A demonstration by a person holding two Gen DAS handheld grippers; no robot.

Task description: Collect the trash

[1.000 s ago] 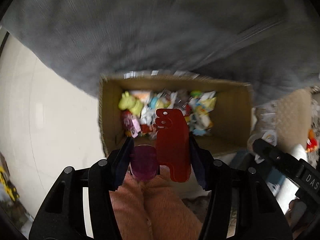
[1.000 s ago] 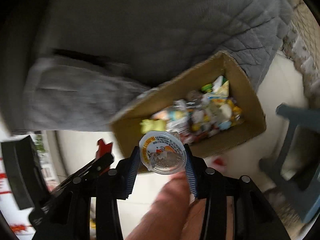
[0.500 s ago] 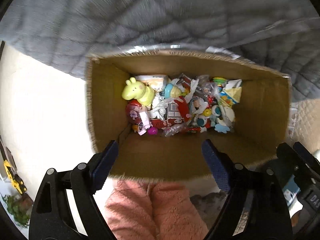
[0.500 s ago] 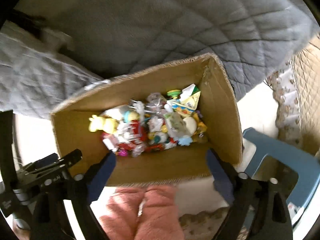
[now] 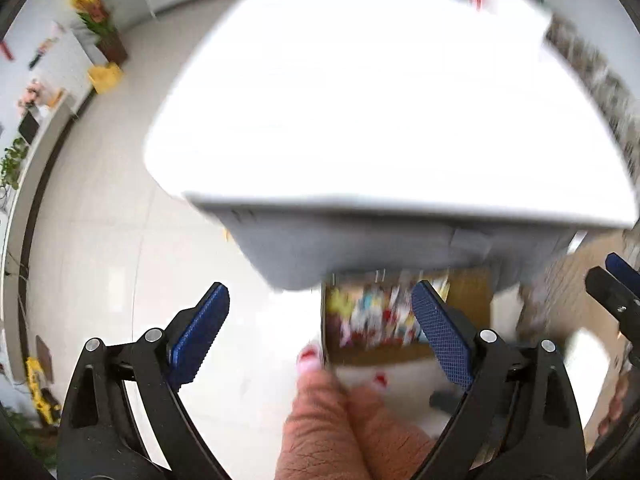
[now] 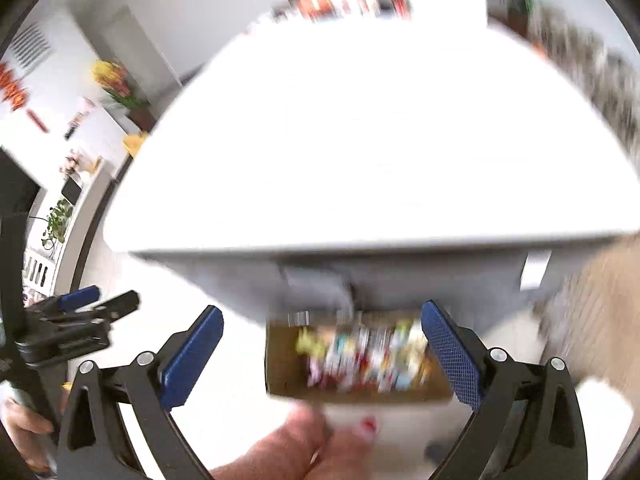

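A cardboard box (image 5: 468, 292) full of colourful wrappers and small toys (image 5: 376, 316) sits on the floor below a bed's edge; it also shows in the right wrist view (image 6: 280, 364), blurred. My left gripper (image 5: 320, 332) is open and empty, raised above the floor in front of the box. My right gripper (image 6: 322, 354) is open and empty, also raised before the box. Each gripper shows at the edge of the other's view.
A large bed with a bright white top (image 5: 380, 100) and grey cover (image 5: 360, 244) fills the upper view. Pink slippers (image 5: 312, 420) stand below. Plants and shelves (image 5: 96, 20) line the far left wall. Pale tiled floor (image 5: 100, 260) lies left.
Both grippers let their items go into the box, opened wide, then lifted and tilted up, so the bed top and room now show and the box sits low in view.
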